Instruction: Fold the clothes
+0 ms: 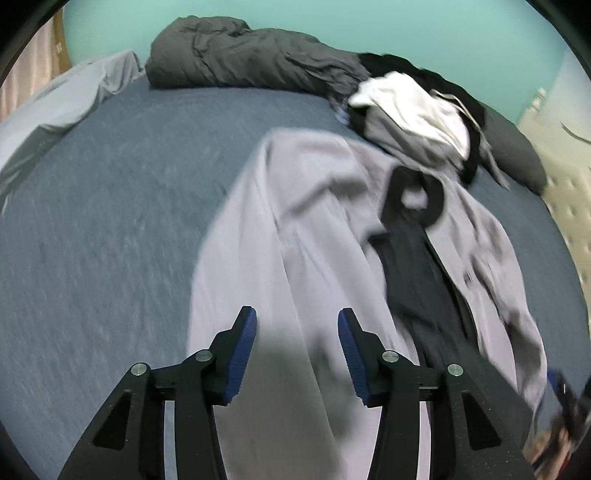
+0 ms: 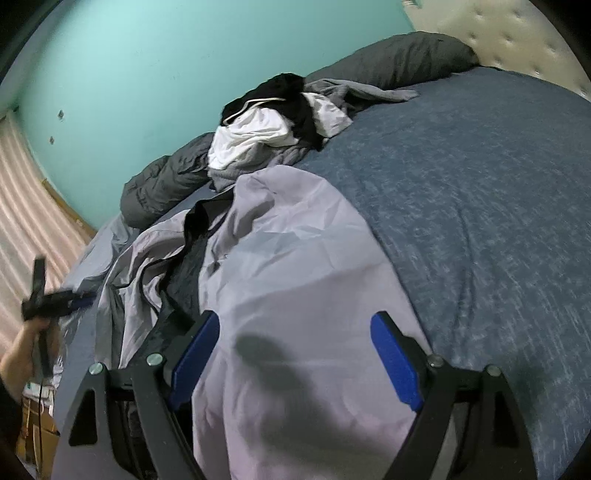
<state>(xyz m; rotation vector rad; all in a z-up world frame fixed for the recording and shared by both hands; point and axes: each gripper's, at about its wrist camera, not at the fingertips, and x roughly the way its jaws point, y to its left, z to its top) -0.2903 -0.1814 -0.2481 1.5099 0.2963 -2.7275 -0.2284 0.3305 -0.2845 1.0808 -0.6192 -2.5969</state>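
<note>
A light lavender-grey garment (image 1: 295, 229) with a black lining and collar (image 1: 417, 236) lies rumpled on the blue bed sheet (image 1: 110, 221). My left gripper (image 1: 297, 321) is open and empty, hovering over the garment's near left part. In the right wrist view the same garment (image 2: 295, 258) lies below my right gripper (image 2: 295, 325), which is open and empty above its near edge. The left gripper (image 2: 79, 301) also shows at the far left of that view, held in a hand.
A pile of black, white and grey clothes (image 1: 417, 107) lies behind the garment, also in the right wrist view (image 2: 273, 122). A rolled dark grey duvet (image 1: 236, 55) lies along the teal wall. A dark pillow (image 2: 399, 55) and tufted headboard (image 2: 517, 33) stand at the bed's head.
</note>
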